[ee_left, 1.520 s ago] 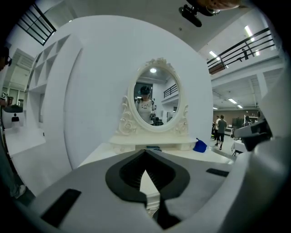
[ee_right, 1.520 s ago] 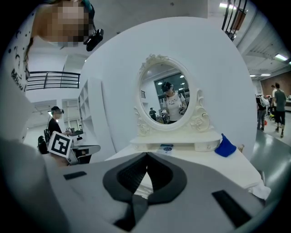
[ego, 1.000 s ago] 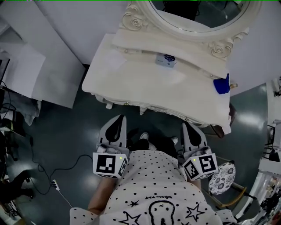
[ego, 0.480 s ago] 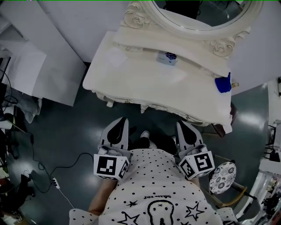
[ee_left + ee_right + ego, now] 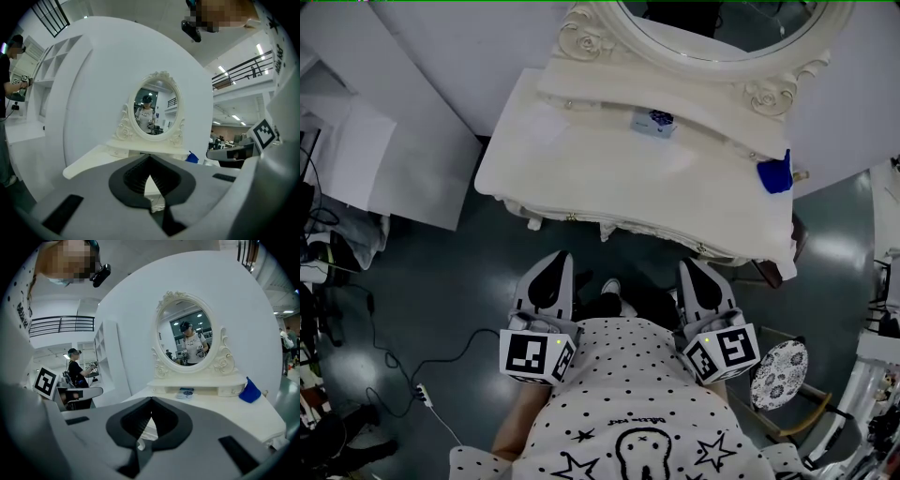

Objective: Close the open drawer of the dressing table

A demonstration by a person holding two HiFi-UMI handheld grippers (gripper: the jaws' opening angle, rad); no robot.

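Note:
The cream dressing table (image 5: 581,178) with its oval mirror (image 5: 722,28) stands in front of me in the head view. I see its front drawer fronts only from above and cannot make out an open one. My left gripper (image 5: 555,258) and right gripper (image 5: 689,267) are held side by side at my waist, short of the table's front edge and touching nothing. Both are shut and empty. In the left gripper view the left gripper (image 5: 150,157) points at the table (image 5: 93,161). The right gripper (image 5: 151,399) does likewise in its own view, facing the tabletop (image 5: 225,413).
A small box (image 5: 653,123) and a blue object (image 5: 775,176) lie on the table. A patterned stool (image 5: 778,375) stands at the right. A cable with a power strip (image 5: 417,394) runs over the dark floor at the left, near white panels (image 5: 384,159).

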